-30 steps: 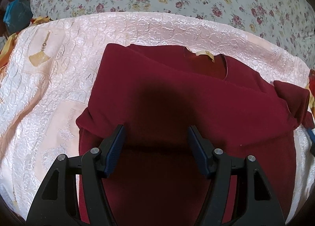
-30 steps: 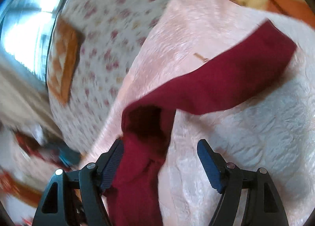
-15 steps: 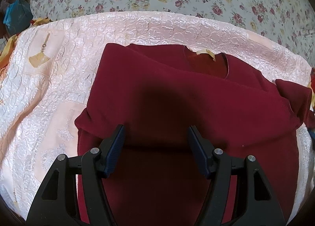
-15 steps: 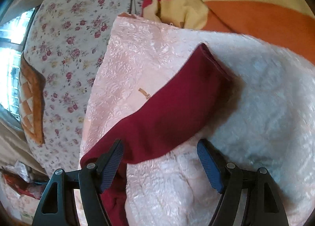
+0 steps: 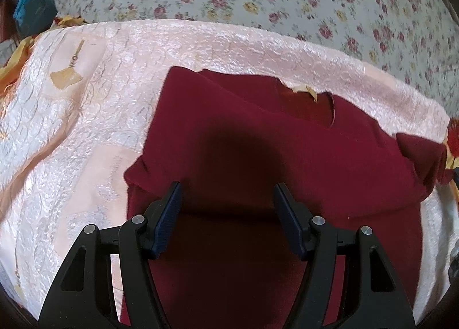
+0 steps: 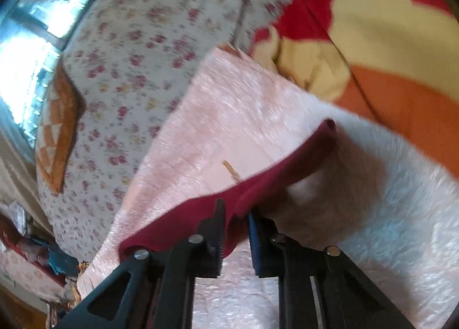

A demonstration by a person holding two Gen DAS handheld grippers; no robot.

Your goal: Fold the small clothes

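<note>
Dark red garment (image 5: 287, 162), small knit top, lies flat on a pale pink textured cover (image 5: 100, 116). Neckline with a tan label points away, toward the floral bedding. Left side folded in over the body; a fold edge runs across the middle. Right sleeve (image 6: 258, 194) lifted off the cover, apparently pinched at its lower edge; blur obscures detail.

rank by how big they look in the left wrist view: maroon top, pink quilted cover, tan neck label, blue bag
1. pink quilted cover, though the top hides part of it
2. maroon top, nearest the camera
3. blue bag, cut by the frame edge
4. tan neck label
</note>
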